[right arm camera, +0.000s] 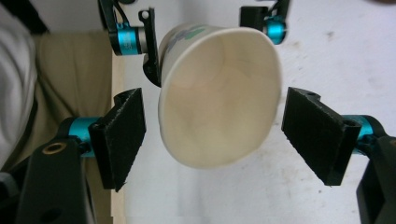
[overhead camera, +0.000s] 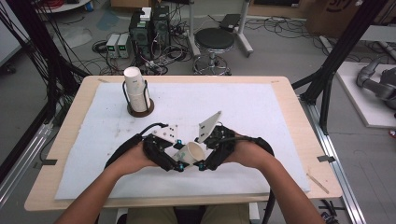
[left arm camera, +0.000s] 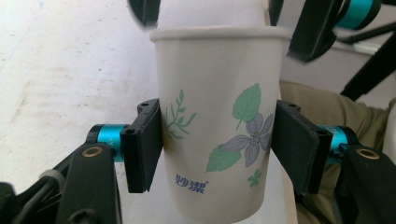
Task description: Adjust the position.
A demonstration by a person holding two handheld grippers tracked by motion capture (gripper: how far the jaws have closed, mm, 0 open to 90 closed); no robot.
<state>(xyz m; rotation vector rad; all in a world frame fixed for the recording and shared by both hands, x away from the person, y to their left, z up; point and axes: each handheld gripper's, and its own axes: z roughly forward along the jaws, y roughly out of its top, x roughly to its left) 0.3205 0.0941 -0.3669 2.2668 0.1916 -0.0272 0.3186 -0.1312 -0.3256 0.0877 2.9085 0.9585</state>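
Observation:
A white paper cup (overhead camera: 190, 153) with a green leaf and purple flower print (left arm camera: 219, 140) is held above the white mat, near the table's front. My left gripper (overhead camera: 180, 154) is shut on it, and both pads (left arm camera: 145, 144) press its sides. The squeeze turns the rim (right arm camera: 219, 93) slightly oval. My right gripper (right arm camera: 212, 135) faces the cup's open mouth with its jaws spread on either side of the rim, a gap at each pad. In the high view the right gripper (overhead camera: 202, 152) meets the left one at the cup.
A stack of paper cups (overhead camera: 136, 91) stands in a dark wire holder at the mat's back left. The white mat (overhead camera: 261, 116) covers most of the wooden table (overhead camera: 299, 140). A stool, computers and cables are on the floor beyond.

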